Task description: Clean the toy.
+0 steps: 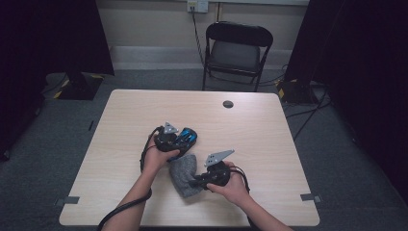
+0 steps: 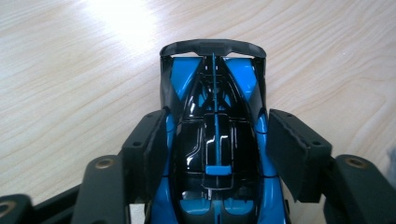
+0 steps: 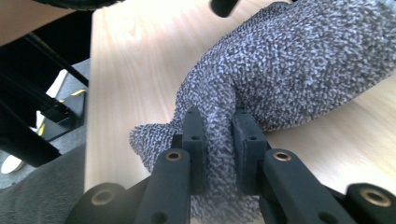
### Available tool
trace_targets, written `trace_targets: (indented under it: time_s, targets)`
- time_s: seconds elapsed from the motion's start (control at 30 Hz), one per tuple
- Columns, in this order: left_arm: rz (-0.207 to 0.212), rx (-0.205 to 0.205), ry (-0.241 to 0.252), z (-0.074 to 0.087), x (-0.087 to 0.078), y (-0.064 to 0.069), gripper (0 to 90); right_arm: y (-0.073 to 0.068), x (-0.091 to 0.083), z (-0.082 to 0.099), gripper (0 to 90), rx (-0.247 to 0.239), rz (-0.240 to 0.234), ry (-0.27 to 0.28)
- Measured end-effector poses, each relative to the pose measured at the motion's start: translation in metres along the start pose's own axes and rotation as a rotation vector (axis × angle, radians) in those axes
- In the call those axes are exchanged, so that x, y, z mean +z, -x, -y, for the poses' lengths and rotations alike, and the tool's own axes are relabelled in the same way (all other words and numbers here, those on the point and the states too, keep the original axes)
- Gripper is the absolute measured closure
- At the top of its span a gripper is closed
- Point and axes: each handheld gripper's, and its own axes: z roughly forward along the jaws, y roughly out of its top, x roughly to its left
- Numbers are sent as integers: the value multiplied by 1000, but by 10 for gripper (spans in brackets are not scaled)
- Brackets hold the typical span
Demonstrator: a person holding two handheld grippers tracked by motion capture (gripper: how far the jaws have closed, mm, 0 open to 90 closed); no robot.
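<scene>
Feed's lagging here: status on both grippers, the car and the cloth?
Left gripper open astride blue toy car. Right gripper shut on grey cloth. Nothing in the way.

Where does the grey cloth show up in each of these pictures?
High view: the grey cloth lies low of centre on the table, right of the blue toy car.
Left gripper view: a grey sliver at the right edge, probably the cloth.
Right gripper view: the cloth spreads from centre to upper right, a fold pinched in the right tool.
Shared landmark: the light wooden table.

Dim room, overhead glare on table [image 2: 116,28], soft, slightly blurred pictures
</scene>
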Motion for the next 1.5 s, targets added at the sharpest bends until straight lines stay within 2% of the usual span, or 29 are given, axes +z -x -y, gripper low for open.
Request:
trace_targets:
  time_s: [0.1,0.2,0.33,0.43,0.57,0.73,0.8,0.83,0.9,0.93,1.0,1.1,1.13,1.17,1.23,1.3,1.37,1.5]
  targets:
    - [7,-9,27,-5,-5,1,338,2,-4,2,774,-1,13,5]
    - [5,-18,27,-11,-12,3,293,4,-9,4,773,3,34,20]
    - [16,-12,52,-16,-26,9,280,6,-18,6,773,5,71,40]
    - [30,7,62,-14,-32,16,280,9,-23,9,771,9,93,54]
    - [44,-4,49,-9,-33,20,280,11,-26,14,770,18,118,58]
    - [67,8,42,-3,-35,32,280,9,-25,18,762,27,152,68]
    - [69,12,43,-2,-36,34,280,10,-25,19,762,30,163,70]
    - [87,8,47,-1,-39,39,281,11,-28,21,765,38,183,80]
    - [92,13,54,0,-39,41,281,13,-29,22,765,44,183,83]
    - [99,17,55,0,-39,43,281,14,-31,23,766,48,201,90]
    - [102,25,56,0,-39,46,283,18,-34,24,766,62,208,100]
    - [113,16,51,1,-34,48,285,24,-39,24,766,74,254,116]
    - [113,16,51,1,-34,48,285,24,-39,24,766,74,254,116]
    - [117,13,48,2,-32,49,285,30,-41,23,766,97,272,129]
    - [118,14,46,2,-30,50,285,32,-41,23,766,108,283,135]
    - [121,22,42,2,-27,53,285,39,-41,21,764,132,316,140]
    - [125,23,39,2,-26,53,285,41,-40,19,760,140,323,140]
    - [133,20,39,2,-25,55,287,50,-33,15,698,176,332,141]
